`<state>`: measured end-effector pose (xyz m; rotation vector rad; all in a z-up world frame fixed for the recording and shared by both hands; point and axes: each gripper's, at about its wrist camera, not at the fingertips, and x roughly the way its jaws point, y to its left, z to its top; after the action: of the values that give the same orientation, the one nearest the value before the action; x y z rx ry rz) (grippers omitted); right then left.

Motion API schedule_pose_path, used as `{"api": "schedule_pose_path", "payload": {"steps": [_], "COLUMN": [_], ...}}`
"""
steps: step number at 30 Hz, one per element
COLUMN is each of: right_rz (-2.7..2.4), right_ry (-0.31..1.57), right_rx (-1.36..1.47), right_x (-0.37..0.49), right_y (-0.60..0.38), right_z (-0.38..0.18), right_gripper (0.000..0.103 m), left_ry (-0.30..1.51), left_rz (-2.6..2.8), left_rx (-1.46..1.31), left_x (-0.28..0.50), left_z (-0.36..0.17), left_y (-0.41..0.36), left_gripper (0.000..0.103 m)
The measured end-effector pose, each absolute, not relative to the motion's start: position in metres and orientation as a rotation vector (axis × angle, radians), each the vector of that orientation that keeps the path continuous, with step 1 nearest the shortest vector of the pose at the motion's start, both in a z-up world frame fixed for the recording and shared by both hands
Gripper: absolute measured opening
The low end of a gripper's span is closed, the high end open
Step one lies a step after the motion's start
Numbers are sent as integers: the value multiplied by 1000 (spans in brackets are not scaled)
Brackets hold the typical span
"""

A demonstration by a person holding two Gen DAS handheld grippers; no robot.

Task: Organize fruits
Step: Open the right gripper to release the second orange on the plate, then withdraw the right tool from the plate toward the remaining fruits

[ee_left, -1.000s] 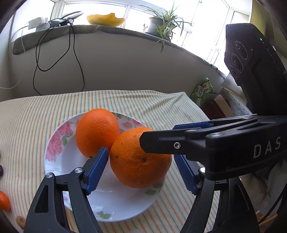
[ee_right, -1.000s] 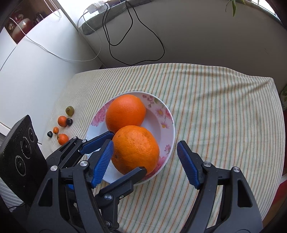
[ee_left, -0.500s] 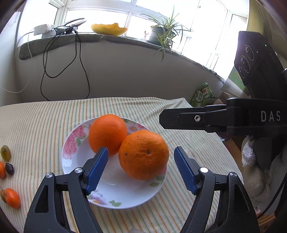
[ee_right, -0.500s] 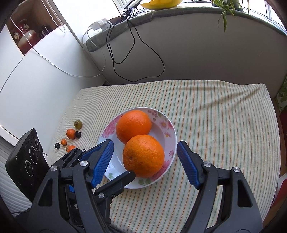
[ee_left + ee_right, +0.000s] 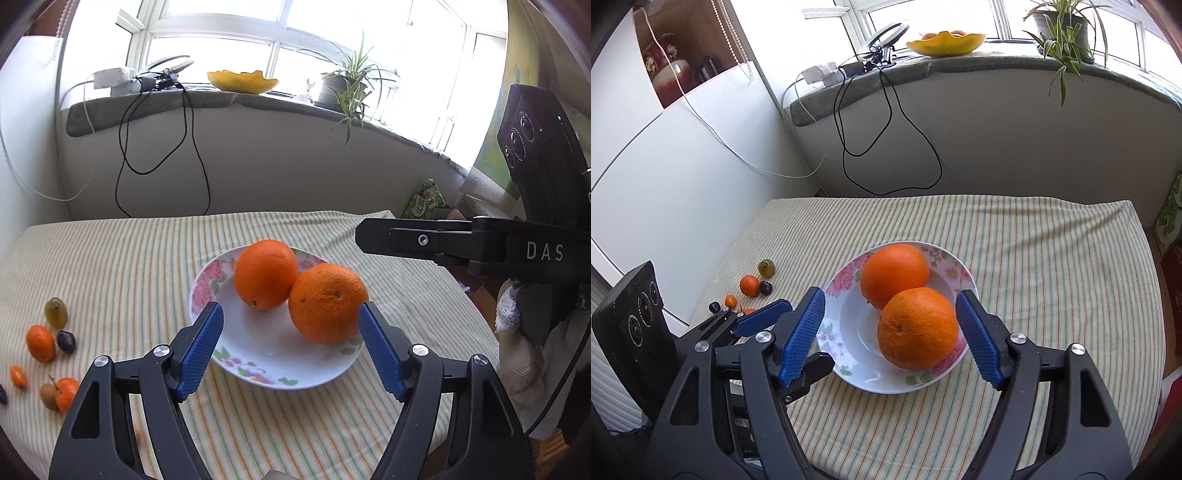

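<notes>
You can read one clear marking: the white letters "DAS" on the black body of the right hand-held gripper (image 5: 373, 242), seen from the left wrist camera. The green packet (image 5: 426, 199) past the far corner of the counter carries print, but it is too small to read.

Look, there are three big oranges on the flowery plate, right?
Not quite: the plate holds two oranges, not three, one behind the other. The right wrist view shows it clearly.
</notes>
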<state>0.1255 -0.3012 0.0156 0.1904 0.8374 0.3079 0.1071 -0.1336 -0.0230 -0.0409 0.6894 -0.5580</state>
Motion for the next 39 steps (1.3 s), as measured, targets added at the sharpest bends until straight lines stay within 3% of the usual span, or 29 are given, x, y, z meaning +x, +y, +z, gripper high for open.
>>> {"api": "schedule_pose_path", "payload": {"steps": [20, 39], "right_rz": [426, 576], "right_ry": [697, 855], "right_rx": [-16, -64], "right_x": [71, 83], "right_y": [-194, -116], "right_z": [6, -58], "right_gripper": [76, 76], "left_ry": [686, 780], "left_rz": [-276, -39], "left_rx": [-49, -264], "left_x": [84, 78], "left_z": [-45, -98], "left_y": [12, 129], "left_gripper": [76, 75]}}
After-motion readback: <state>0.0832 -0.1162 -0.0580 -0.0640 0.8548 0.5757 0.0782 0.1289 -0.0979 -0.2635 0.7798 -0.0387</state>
